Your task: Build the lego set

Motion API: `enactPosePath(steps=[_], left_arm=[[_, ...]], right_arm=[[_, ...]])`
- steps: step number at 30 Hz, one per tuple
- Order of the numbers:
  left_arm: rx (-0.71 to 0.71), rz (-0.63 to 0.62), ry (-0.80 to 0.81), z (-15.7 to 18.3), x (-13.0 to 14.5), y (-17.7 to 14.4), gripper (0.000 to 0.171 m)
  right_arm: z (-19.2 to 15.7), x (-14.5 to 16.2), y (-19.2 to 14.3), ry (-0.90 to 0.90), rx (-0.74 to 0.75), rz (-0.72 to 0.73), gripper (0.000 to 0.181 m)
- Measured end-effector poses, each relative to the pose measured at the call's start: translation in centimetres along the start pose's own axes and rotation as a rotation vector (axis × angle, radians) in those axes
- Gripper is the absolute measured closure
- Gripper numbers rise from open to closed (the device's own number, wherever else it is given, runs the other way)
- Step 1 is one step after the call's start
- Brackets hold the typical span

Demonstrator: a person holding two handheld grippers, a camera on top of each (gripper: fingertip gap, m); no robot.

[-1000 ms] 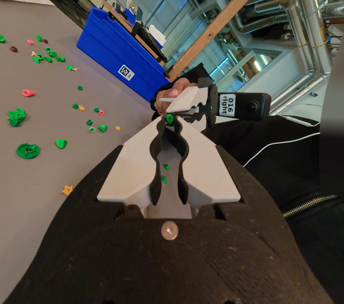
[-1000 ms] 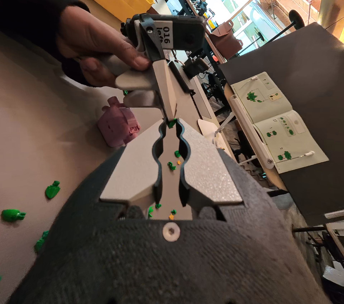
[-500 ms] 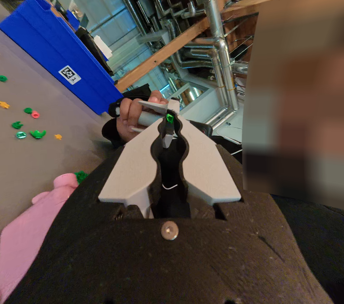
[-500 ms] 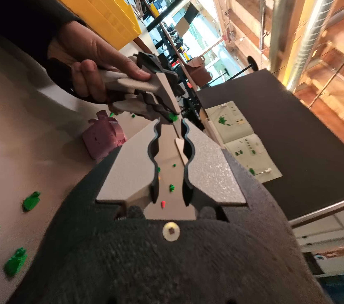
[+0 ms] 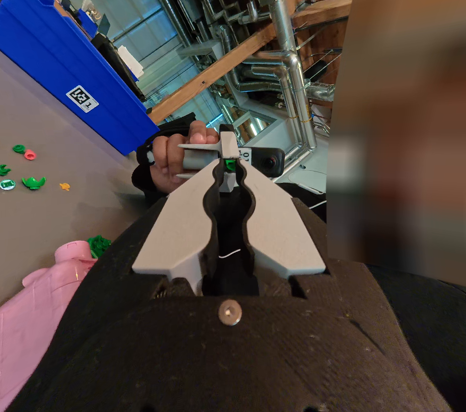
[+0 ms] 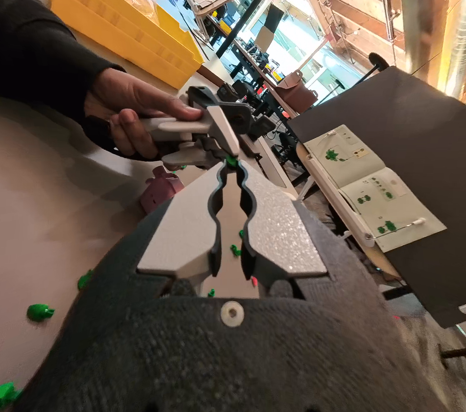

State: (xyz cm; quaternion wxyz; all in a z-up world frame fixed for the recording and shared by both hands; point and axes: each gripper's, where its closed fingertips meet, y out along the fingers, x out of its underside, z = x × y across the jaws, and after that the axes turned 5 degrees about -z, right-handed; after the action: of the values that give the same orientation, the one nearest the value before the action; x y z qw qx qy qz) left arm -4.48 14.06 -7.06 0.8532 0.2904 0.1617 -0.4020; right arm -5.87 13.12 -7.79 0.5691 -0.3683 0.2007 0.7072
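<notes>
My left gripper (image 5: 229, 165) and my right gripper (image 6: 230, 162) meet tip to tip in the air above the grey table (image 5: 63, 211). A small green lego piece (image 5: 229, 164) sits pinched between the left fingertips. In the right wrist view the same green piece (image 6: 230, 160) sits between the right tips, which have closed in on it. In the left wrist view the right gripper's fingers (image 5: 228, 145) stand above and below the piece. A hand (image 6: 131, 107) holds the left gripper. A pink lego part (image 5: 37, 311) lies on the table under the left gripper.
Loose green, pink and orange pieces (image 5: 32, 182) lie scattered on the table, also in the right wrist view (image 6: 37, 313). A blue bin (image 5: 63, 59) and a yellow bin (image 6: 121, 14) stand at the table's edges. An open instruction booklet (image 6: 373, 193) leans on a black board (image 6: 403, 122). Less than 4 cm separates the two grippers' tips.
Half a second ago the right gripper stood open just short of the green piece in the left tips. Its jaws have now closed in on the piece. Both views have tilted.
</notes>
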Motion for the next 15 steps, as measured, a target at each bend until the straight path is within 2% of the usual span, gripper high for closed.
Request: enactPosePath(steps=[3,8,15], left_arm=[[-0.002,-0.007,0.015,0.08,0.02,0.00,0.167],[-0.002,-0.009,0.052,0.42,-0.06,-0.01,0.154],[-0.115,-0.024,0.191,0.18,-0.12,0.03,0.153]], right_arm=[[0.02,-0.08,-0.02,0.044,-0.022,0.006,0.177],[0.18,0.17,0.05,0.060,-0.021,0.005,0.176],[0.37,0.35,0.18,0.017,0.018,0.001,0.176]])
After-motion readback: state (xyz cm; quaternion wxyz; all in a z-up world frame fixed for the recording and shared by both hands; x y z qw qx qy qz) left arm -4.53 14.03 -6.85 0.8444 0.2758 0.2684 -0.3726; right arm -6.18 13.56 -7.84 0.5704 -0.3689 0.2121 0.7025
